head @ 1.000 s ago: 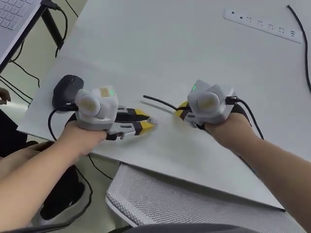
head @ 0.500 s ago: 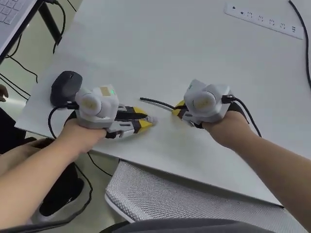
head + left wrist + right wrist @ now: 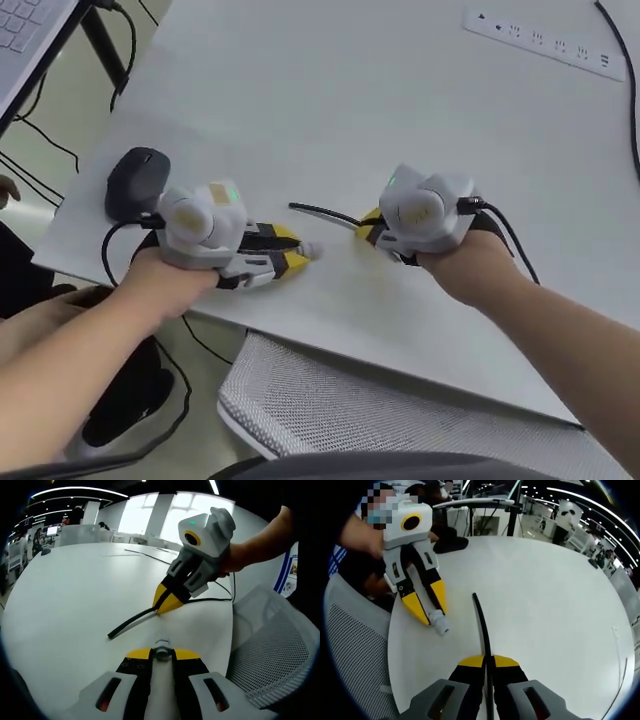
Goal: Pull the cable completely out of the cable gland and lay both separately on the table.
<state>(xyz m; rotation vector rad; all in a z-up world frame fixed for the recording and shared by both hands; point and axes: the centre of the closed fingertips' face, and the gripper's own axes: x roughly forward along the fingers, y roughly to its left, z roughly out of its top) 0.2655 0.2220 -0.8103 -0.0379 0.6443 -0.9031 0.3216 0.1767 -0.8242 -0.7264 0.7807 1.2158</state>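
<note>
My left gripper (image 3: pixel 296 255) is shut on the small grey cable gland (image 3: pixel 310 249), whose round end pokes out between the yellow jaws (image 3: pixel 161 651) and shows from the other side too (image 3: pixel 440 621). My right gripper (image 3: pixel 367 226) is shut on the black cable (image 3: pixel 322 211), which runs straight forward from its jaws (image 3: pixel 481 620) with its free end lying on the white table (image 3: pixel 330 90). The cable (image 3: pixel 131 622) is apart from the gland, a short gap between them. Both grippers hover low over the table's near edge.
A black mouse (image 3: pixel 136 182) with its cord lies left of the left gripper. A white power strip (image 3: pixel 535 45) sits at the far right, with a black cord (image 3: pixel 632 90) beside it. A mesh chair back (image 3: pixel 330 410) is below the table edge.
The grippers have hardly moved; the left one with the gland has edged slightly right. The view has shifted a little with the head.
</note>
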